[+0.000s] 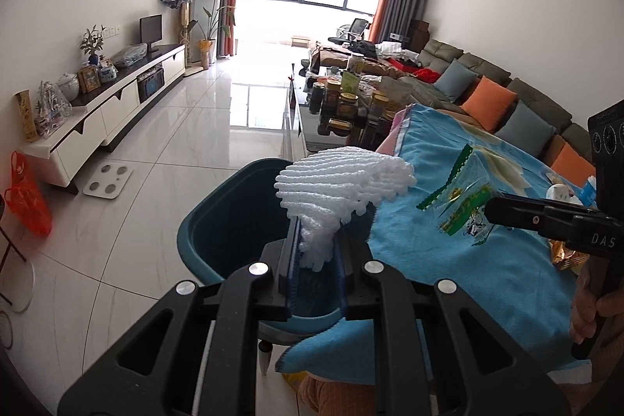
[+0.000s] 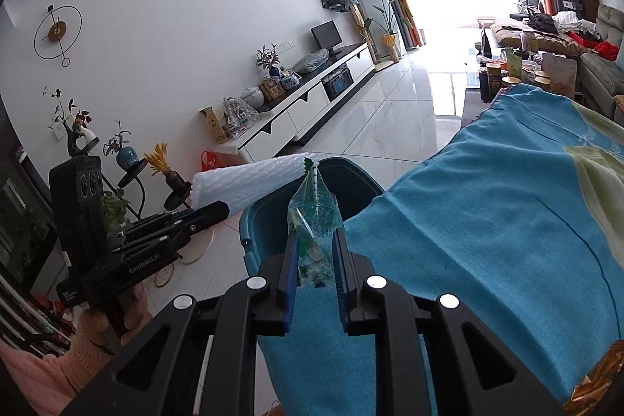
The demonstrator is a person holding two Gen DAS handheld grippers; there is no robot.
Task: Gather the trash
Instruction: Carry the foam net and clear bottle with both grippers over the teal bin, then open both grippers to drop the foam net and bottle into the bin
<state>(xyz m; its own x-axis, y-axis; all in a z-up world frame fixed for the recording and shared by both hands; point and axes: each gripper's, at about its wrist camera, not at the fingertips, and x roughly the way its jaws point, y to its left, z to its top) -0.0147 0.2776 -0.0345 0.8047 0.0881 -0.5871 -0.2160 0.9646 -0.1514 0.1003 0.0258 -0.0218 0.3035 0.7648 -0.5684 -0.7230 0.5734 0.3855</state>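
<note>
My left gripper (image 1: 316, 240) is shut on a white foam net sleeve (image 1: 339, 182) and holds it over the open teal bin (image 1: 218, 221). My right gripper (image 2: 315, 244) is shut on a clear green-printed plastic wrapper (image 2: 312, 209) and holds it over the same bin (image 2: 351, 178), just off the edge of the blue towel (image 2: 487, 221). In the left wrist view the wrapper (image 1: 464, 197) hangs from the right gripper's fingers (image 1: 518, 211) above the towel (image 1: 468, 260). The foam sleeve (image 2: 249, 184) shows in the right wrist view too.
A gold foil wrapper (image 1: 565, 254) and small white items (image 1: 561, 192) lie on the towel. Jars crowd a glass coffee table (image 1: 347, 100) beyond. A TV cabinet (image 1: 117, 112), a white scale (image 1: 107, 181), an orange bag (image 1: 27, 197) and a sofa (image 1: 507, 96) surround the tiled floor.
</note>
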